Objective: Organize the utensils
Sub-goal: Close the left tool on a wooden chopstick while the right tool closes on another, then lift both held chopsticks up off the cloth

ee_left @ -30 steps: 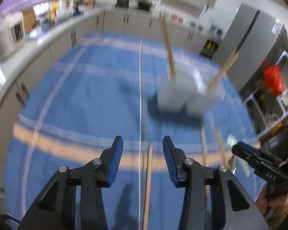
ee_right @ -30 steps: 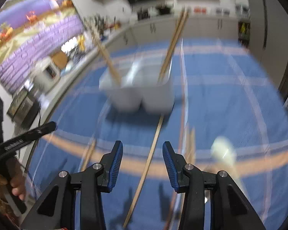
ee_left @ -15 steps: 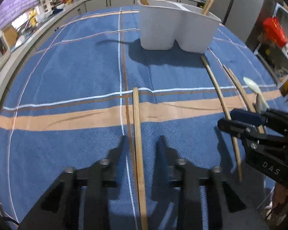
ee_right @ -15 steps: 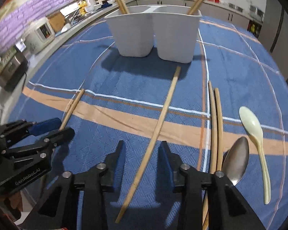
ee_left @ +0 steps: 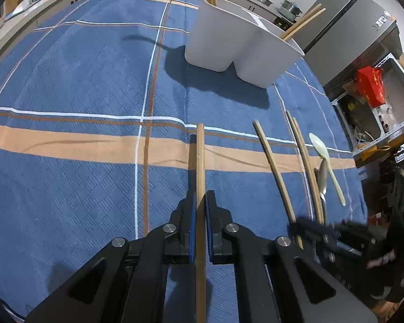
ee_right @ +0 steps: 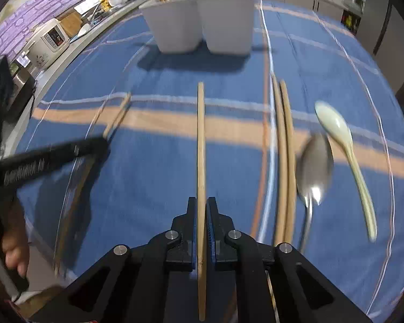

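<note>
My left gripper (ee_left: 200, 200) points down at the blue cloth, its jaws closing tight on a wooden chopstick (ee_left: 200, 156) that lies lengthwise between the pads. My right gripper (ee_right: 201, 206) does the same, its jaws closing on another chopstick (ee_right: 201, 134). In the right wrist view the left gripper (ee_right: 54, 158) shows blurred at the left. A white two-compartment holder (ee_left: 242, 45) (ee_right: 199, 24) stands at the far side with chopsticks leaning in both halves. A pair of chopsticks (ee_right: 285, 161), a metal spoon (ee_right: 313, 167) and a pale plastic spoon (ee_right: 342, 140) lie to the right.
A blue checked tablecloth (ee_left: 67, 80) covers the table. A rice cooker (ee_right: 51, 40) sits on the counter beyond the left edge. A grey fridge (ee_left: 350, 27) and a shelf with a red bag (ee_left: 369, 86) stand past the right edge.
Both grippers came down toward the cloth and tilted steeper. Their jaws went from wide open to closed, each around a chopstick lying on the cloth.
</note>
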A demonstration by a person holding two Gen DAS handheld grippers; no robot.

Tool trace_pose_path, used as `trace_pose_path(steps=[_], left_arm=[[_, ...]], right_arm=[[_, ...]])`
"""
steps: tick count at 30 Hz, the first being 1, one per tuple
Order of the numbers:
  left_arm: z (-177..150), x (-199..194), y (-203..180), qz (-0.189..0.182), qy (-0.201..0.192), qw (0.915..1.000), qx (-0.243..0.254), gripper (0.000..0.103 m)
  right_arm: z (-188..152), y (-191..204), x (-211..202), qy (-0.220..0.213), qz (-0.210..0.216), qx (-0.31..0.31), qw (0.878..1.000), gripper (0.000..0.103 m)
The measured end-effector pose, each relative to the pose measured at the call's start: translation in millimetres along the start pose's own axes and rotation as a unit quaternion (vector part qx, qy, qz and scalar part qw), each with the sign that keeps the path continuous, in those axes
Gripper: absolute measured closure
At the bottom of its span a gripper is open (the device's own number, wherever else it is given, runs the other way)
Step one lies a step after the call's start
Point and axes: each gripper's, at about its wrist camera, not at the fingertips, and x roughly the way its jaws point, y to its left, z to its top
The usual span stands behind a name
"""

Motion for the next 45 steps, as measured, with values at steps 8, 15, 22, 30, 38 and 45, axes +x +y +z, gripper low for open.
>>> trace_pose_path(steps=[8, 15, 22, 30, 38, 45], left_arm=[[5, 12, -10, 0.019, 0.02, 0.9996, 0.008, 0.097], [12, 15, -14, 0.03, 0.03, 0.9989, 0.02, 0.097], [13, 14, -11, 0.024, 0.021, 0.9994, 0.013, 0.097], [12, 14, -15, 0.032, 0.004, 0.9993, 0.021, 0.097], [6, -5, -13, 0.018, -0.028, 0.9994, 0.004, 0.097], [-2, -38, -23, 0.012, -0.071, 0.9973, 0.011, 0.097]], right_arm=[[-13, -11, -7, 0.014, 0.011, 0.009, 1.0, 0.094], [21, -4, 7, 0.027, -0.009, -0.013, 1.0, 0.093], [47, 6, 18, 0.051, -0.038, -0.042, 0.997, 0.093], [51, 18, 21, 0.04, -0.059, -0.07, 0.995, 0.095], [33, 9, 10, -0.015, 0.009, -0.033, 0.999, 0.096], [15, 2, -18, -0.062, 0.032, -0.006, 0.998, 0.096]])
